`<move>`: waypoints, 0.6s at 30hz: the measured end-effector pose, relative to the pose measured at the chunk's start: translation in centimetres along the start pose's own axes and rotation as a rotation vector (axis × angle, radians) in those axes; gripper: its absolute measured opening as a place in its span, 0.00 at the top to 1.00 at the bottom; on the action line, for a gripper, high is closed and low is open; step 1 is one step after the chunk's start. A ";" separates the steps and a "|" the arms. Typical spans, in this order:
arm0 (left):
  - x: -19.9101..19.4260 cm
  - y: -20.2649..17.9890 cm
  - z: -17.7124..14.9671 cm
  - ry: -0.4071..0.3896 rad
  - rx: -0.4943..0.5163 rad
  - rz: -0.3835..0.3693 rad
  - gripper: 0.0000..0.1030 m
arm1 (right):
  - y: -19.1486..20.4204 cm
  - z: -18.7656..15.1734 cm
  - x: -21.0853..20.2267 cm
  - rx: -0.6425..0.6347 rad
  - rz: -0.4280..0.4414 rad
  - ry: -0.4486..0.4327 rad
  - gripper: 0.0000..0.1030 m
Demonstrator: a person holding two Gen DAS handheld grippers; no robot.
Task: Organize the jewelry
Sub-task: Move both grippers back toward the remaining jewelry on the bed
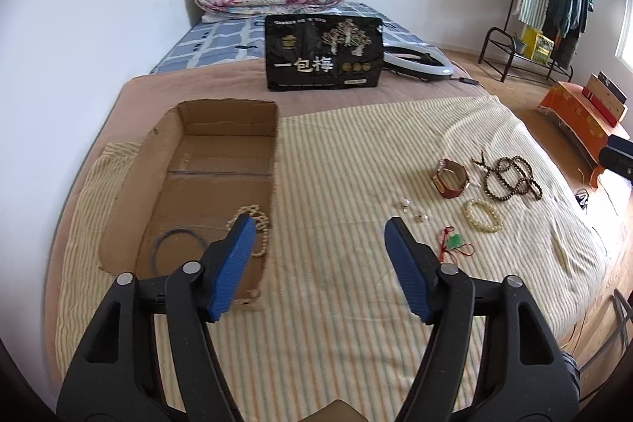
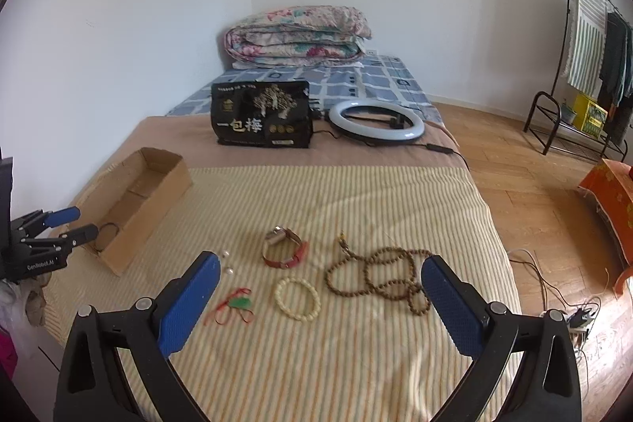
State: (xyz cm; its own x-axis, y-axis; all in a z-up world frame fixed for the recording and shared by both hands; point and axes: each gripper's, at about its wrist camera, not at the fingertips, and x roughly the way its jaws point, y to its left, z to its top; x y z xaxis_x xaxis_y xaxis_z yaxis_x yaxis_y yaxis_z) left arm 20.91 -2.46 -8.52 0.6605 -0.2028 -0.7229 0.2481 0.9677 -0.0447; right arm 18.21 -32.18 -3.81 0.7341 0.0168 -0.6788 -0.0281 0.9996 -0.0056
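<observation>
An open cardboard box [image 1: 221,145] [image 2: 158,184] lies on the striped blanket at the left, holding a pearl necklace [image 1: 259,224] and a dark ring bangle [image 1: 174,244]. My left gripper [image 1: 320,228] [image 2: 69,222] is open and empty, beside the box's near end. On the blanket lie a red-strap watch [image 2: 285,250] [image 1: 451,178], a cream bead bracelet [image 2: 297,298] [image 1: 483,215], a brown bead necklace [image 2: 379,279] [image 1: 510,176], a green pendant on red cord [image 2: 237,305] [image 1: 455,242] and pearl earrings [image 2: 226,261] [image 1: 413,210]. My right gripper [image 2: 320,263] is open and empty, just before these.
A black snack bag [image 2: 263,119] and a ring light [image 2: 376,121] with its cable lie farther back on the bed. A folded quilt [image 2: 296,36] sits by the wall. A clothes rack [image 2: 585,66] and an orange box [image 2: 609,196] stand on the wooden floor at right.
</observation>
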 end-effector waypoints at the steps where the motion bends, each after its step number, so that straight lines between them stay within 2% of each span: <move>1: 0.3 -0.5 0.0 0.003 0.006 -0.008 0.35 | -0.3 -0.4 0.2 0.002 -0.003 0.008 0.00; 7: 2.9 -3.0 0.3 0.036 0.042 -0.051 0.46 | -1.5 -2.4 1.9 0.015 -0.011 0.056 0.01; 9: 4.2 -3.8 0.4 0.059 0.047 -0.069 0.55 | -1.8 -2.9 2.7 0.023 -0.010 0.077 0.01; 12: 5.8 -4.7 0.3 0.084 0.049 -0.095 0.55 | -2.1 -3.8 4.0 0.039 0.005 0.105 0.03; 18: 8.6 -6.6 0.1 0.120 0.078 -0.136 0.55 | -2.2 -5.0 6.6 0.054 0.045 0.162 0.17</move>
State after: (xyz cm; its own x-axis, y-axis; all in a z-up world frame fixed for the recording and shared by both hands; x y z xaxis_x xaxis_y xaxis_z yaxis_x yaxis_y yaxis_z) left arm 25.02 -10.59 -14.43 0.5294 -0.3067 -0.7910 0.3861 0.9173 -0.0973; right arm 19.72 -34.40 -12.01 0.6142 0.0620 -0.7867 -0.0189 0.9978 0.0639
